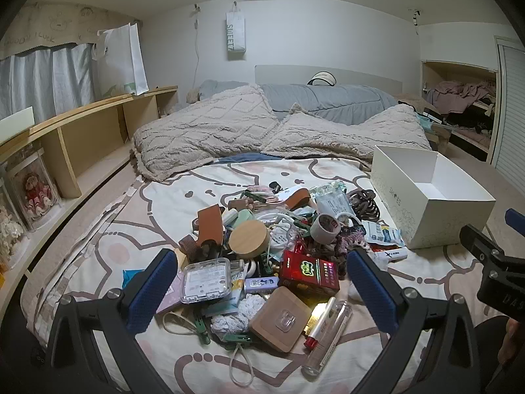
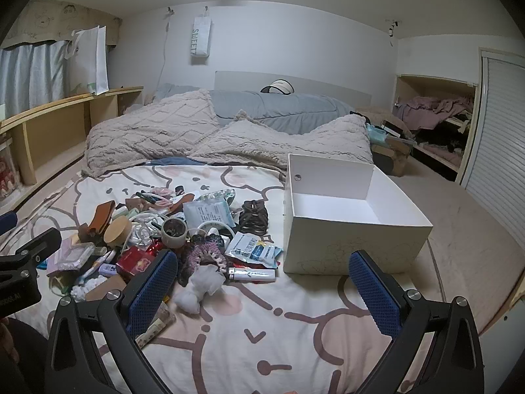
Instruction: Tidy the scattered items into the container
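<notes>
A pile of small items (image 1: 272, 249) lies on the bed's cartoon-print sheet: a red carton (image 1: 310, 271), a round wooden lid (image 1: 248, 239), a square wooden holder (image 1: 279, 318), a clear plastic case (image 1: 205, 280), a tape roll (image 1: 325, 228). The pile also shows in the right wrist view (image 2: 170, 233). An empty white box (image 1: 430, 197) stands to its right and shows in the right wrist view (image 2: 347, 216). My left gripper (image 1: 262, 292) is open above the pile's near edge. My right gripper (image 2: 265, 292) is open over bare sheet, between the pile and the box.
Two fluffy beige pillows (image 1: 229, 131) and a grey duvet (image 1: 328, 98) lie beyond the pile. Wooden shelving (image 1: 82, 138) runs along the left. An alcove with clothes (image 2: 436, 115) and a slatted door (image 2: 505, 151) are at the right.
</notes>
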